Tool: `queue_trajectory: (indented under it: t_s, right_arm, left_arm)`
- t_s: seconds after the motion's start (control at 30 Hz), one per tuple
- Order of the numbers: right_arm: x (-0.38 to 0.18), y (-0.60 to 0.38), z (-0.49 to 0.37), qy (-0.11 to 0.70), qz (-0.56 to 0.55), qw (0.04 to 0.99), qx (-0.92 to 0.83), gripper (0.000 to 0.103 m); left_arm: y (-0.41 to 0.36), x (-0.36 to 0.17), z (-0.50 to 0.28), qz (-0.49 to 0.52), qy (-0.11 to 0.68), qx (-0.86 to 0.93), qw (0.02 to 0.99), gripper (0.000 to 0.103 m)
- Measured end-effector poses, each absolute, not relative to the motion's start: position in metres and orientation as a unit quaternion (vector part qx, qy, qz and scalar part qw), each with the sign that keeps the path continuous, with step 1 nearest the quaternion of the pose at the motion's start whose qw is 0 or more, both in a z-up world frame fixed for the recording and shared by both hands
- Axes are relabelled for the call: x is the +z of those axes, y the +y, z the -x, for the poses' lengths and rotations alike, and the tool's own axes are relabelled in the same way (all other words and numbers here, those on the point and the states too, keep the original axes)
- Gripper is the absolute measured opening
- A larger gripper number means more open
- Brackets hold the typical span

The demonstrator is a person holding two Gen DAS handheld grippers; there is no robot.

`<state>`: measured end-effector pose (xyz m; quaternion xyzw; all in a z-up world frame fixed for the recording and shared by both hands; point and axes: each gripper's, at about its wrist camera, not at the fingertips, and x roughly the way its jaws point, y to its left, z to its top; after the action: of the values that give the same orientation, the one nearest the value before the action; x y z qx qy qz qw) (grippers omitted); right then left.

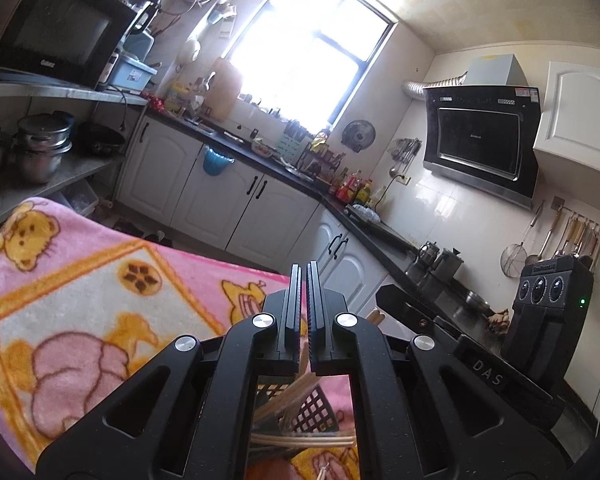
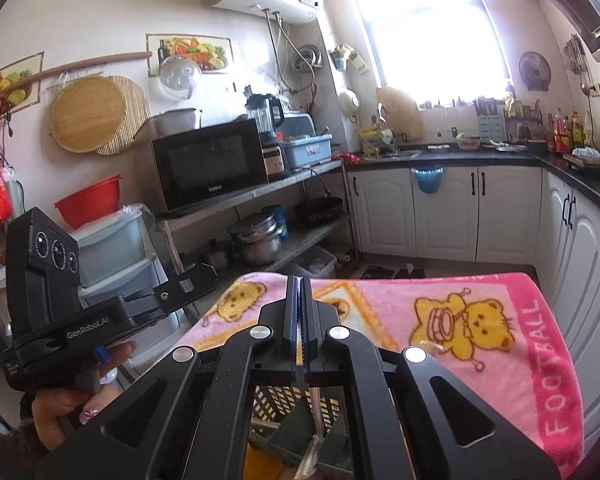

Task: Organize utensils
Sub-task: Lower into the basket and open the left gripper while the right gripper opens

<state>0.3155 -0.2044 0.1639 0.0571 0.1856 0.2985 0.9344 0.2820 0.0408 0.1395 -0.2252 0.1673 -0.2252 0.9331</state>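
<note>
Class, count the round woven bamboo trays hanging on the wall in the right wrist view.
2. The front round woven bamboo tray hangs left of the black microwave; the second tray overlaps behind it, rightward. More may be hidden.

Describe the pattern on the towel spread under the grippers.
The towel is pink with yellow cartoon bears and white "FOOTBALL" lettering along one edge; the right wrist view shows it best.

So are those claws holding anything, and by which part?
Cannot tell. Left gripper and right gripper are both shut; pale sticks show below them, but no grip is visible.
</note>
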Motion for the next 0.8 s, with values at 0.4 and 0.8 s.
queue_trajectory:
  t_s: [0.4, 0.8]
  right_arm:
    - [0.132, -0.207, -0.321, 0.241, -0.055, 0.925, 0.289, 0.003]
    - [0.127, -0.213, -0.31, 0.263, -0.045, 0.92, 0.286, 0.024]
  left_arm:
    - [0.036, 0.125, -0.277, 0.191, 0.224, -0.193, 0.936, 0.001]
    - [0.024, 0.117, -0.27, 0.143, 0.263, -0.194, 0.934, 0.015]
